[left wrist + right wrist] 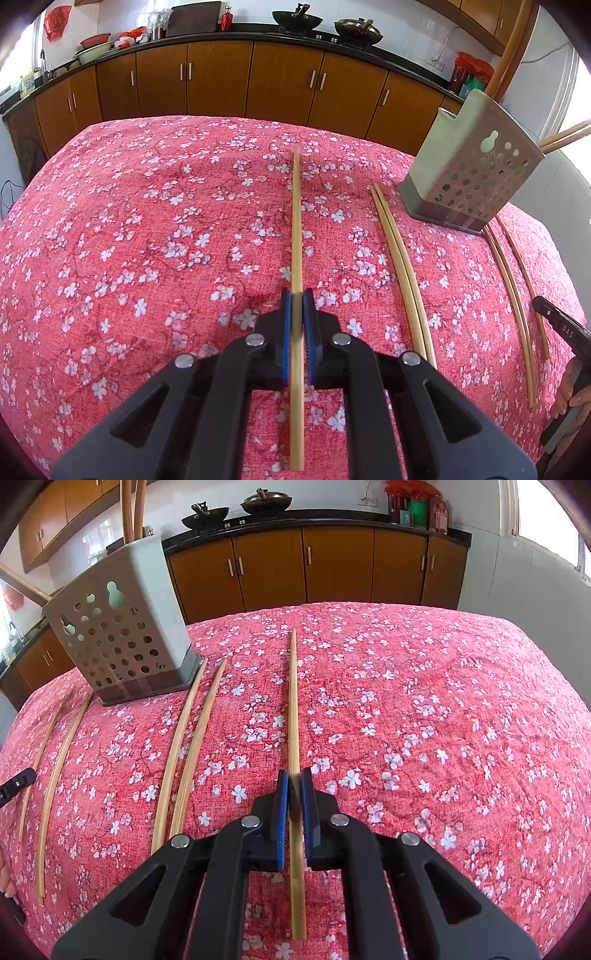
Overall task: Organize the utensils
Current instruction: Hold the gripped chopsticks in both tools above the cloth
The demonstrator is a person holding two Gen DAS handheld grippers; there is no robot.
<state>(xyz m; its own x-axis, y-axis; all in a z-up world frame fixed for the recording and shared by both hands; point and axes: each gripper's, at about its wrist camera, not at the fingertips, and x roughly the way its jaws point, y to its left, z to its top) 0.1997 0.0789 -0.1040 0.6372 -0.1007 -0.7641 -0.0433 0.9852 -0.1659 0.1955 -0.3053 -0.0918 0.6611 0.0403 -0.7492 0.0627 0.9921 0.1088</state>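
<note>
My left gripper (297,295) is shut on a bamboo chopstick (296,221) that points forward over the red floral tablecloth (147,240). My right gripper (294,773) is shut on another chopstick (293,709) in the same way. A grey-green perforated utensil holder (476,158) stands to the right of the left gripper; in the right wrist view the holder (122,627) is at the left, with chopsticks standing in it. A pair of chopsticks (402,266) lies on the cloth left of the holder, and more (513,295) lie to its right, also seen as a pair (188,746) in the right wrist view.
Brown kitchen cabinets (221,81) and a dark counter with woks (295,16) run behind the table. The other gripper's black body (565,328) shows at the right edge of the left wrist view, and the left one (14,782) at the left edge of the right wrist view.
</note>
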